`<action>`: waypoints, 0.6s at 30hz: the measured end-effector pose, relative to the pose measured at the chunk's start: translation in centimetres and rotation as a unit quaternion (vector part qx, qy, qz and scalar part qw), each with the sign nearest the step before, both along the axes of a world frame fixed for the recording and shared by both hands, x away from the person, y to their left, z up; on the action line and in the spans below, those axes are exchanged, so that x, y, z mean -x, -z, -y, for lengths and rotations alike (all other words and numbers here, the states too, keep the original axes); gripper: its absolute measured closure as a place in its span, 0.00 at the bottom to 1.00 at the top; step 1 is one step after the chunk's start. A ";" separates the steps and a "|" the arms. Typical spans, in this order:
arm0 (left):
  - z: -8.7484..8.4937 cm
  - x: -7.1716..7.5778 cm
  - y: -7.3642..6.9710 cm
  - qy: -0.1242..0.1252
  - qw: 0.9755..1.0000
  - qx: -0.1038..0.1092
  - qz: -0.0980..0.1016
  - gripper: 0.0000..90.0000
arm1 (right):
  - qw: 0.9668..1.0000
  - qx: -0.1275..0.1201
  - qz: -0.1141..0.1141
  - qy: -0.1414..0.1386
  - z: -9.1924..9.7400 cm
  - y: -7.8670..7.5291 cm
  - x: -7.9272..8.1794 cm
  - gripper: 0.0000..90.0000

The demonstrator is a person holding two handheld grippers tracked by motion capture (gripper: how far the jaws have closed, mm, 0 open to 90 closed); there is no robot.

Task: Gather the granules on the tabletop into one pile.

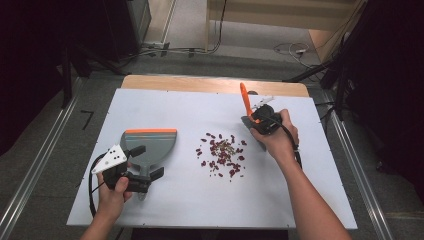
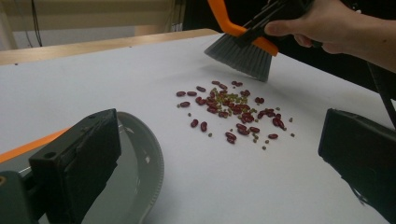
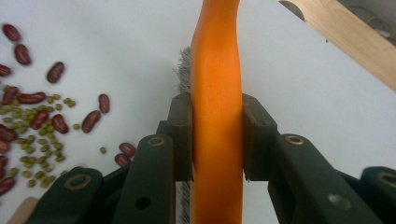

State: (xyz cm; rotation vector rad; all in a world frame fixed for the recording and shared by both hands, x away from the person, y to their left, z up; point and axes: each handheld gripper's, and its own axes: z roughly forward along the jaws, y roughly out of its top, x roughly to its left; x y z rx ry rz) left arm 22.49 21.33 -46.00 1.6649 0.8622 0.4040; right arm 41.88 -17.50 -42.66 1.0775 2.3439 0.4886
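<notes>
Brush (image 1: 248, 116) pinched in right gripper (image 3: 217, 135), handle tilted up-away, bristles toward beans (image 1: 221, 154).

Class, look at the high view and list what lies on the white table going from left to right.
Left gripper → grey dustpan → scattered red and green beans → orange-handled brush → right gripper

Beans (image 1: 222, 155) on table (image 1: 165, 107) between dustpan (image 1: 148, 145) and brush (image 1: 248, 112)
</notes>
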 end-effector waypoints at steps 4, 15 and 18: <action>0.0 0.0 0.0 0.000 1.000 -0.001 0.002 0.00 | 0.999 0.034 -0.007 -0.015 -2.0 0.8 -0.5 0.76; 0.2 0.1 0.0 0.003 1.000 -0.007 0.003 0.00 | 0.996 0.064 -0.039 -0.051 -5.0 1.1 0.3 0.77; 0.3 0.1 -0.1 0.004 1.000 -0.009 0.003 0.00 | 0.995 0.059 -0.045 -0.060 -5.2 1.1 0.7 0.77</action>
